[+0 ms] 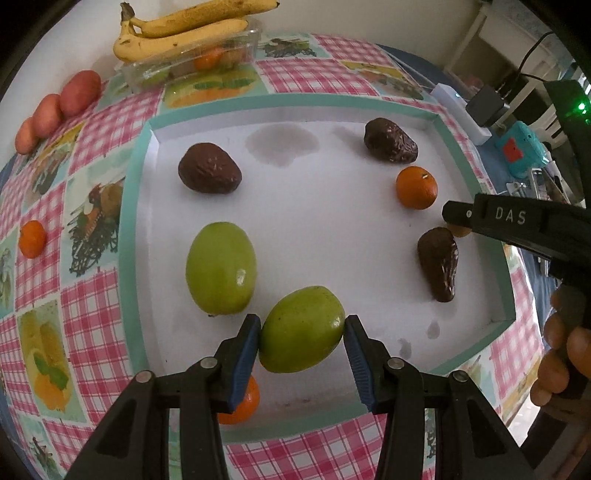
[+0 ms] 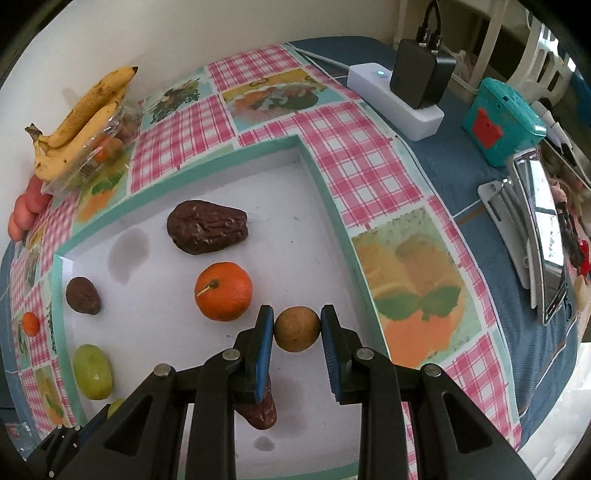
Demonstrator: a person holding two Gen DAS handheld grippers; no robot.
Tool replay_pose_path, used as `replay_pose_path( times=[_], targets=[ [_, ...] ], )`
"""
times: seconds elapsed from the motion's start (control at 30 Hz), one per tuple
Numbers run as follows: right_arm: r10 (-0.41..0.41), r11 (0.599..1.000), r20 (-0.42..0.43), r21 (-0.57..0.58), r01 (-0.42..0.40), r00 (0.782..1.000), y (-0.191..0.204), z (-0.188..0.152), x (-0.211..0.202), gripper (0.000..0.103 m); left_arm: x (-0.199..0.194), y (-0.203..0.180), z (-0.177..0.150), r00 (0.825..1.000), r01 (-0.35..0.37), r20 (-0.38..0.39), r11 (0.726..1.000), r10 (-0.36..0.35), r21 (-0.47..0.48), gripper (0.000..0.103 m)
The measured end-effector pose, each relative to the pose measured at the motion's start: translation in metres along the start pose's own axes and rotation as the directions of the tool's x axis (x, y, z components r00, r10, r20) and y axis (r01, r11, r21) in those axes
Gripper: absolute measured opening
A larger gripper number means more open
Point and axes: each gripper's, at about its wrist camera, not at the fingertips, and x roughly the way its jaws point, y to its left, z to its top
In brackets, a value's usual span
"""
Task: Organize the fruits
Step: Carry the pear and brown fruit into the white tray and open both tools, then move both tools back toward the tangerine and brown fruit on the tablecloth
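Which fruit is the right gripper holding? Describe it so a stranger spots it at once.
Look inside the white tray with the teal rim on the checked tablecloth. Near its right wall, just right of the orange, sits a small round fruit between the blue pads of the right gripper. It is dull brownish-yellow and much smaller than the orange or the wrinkled dark avocados.

Home setting, table [image 2: 369,177] under checked fruit-print cloth, power strip [image 2: 391,96] with charger, bananas [image 1: 177,33] by wall
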Motion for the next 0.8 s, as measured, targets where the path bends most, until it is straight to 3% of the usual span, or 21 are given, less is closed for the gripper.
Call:
replay_pose_path(
  times=[0.63,0.8],
  targets=[
    [-0.011,1.000,-0.004,-0.027,0.010,1.000,0.007,0.004,0.004,0.030,0.000,0.001,0.007,1.000,0.021,-0.002,1.000,-0.021,-0.003,0.056],
    [-0.010,1.000,0.016,-0.022,0.010,1.000,0.005,0.006,-0.004,0.032,-0.022,0.004,0.010,0.998,0.038,0.048,0.999,-0.038,-0.001,0.060]
  ],
)
